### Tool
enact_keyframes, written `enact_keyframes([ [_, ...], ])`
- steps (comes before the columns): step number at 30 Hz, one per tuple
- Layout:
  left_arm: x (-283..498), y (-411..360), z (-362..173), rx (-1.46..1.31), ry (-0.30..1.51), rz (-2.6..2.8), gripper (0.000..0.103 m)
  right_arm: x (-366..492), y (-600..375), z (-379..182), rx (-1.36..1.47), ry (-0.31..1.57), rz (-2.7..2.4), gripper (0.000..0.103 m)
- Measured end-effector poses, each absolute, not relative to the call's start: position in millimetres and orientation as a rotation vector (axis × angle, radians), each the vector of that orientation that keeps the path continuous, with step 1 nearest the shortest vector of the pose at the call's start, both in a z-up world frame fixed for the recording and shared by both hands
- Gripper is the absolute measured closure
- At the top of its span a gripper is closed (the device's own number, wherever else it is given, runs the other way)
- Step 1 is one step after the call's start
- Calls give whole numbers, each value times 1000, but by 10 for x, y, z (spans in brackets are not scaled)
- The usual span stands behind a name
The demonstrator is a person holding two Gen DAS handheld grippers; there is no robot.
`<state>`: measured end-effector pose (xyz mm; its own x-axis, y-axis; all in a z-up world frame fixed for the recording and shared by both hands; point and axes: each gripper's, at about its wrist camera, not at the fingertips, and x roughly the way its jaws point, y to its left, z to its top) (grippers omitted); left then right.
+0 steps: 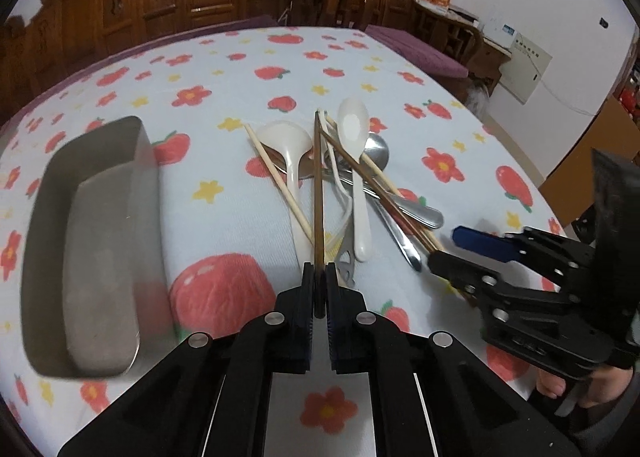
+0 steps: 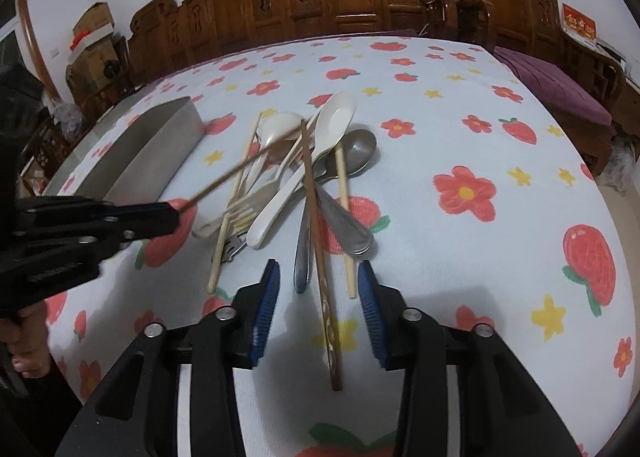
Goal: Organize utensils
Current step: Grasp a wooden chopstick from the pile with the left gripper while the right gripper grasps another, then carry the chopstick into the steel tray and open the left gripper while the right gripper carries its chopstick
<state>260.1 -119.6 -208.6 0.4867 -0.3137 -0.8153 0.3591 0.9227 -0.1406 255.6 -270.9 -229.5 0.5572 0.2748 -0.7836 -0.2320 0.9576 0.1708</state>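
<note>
A dark brown chopstick is clamped between the closed pads of the left gripper, at the lower middle of the left wrist view; its far end slants up over the pile. In the right wrist view the same stick is seen as a thin line running from that gripper, at the left edge, toward the upper middle. The rest of the utensils (white plastic spoons, metal spoons, pale chopsticks, something forked) are still heaped crosswise at the centre of the frame on the counter, which is covered with a strawberry-and-flower cloth. A second dark chopstick is stretched from the heap down between the fingers of the right gripper, whose jaws are held partly open, with nothing gripped. The steel tray, at the left of the left wrist view, appears empty. The sorting is judged barely begun: one stick is lifted, nothing is placed yet.
</note>
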Motion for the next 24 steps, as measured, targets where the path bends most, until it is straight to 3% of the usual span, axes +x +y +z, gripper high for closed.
enact_keyframes([
  [18,2128,-1011,-1729,70,885,-369,99,2519,-2670,-2417,-35,986,257,83],
  [24,2087,-916,-1667,61,873,-348,99,2477,-2581,-2424,-123,969,234,85],
])
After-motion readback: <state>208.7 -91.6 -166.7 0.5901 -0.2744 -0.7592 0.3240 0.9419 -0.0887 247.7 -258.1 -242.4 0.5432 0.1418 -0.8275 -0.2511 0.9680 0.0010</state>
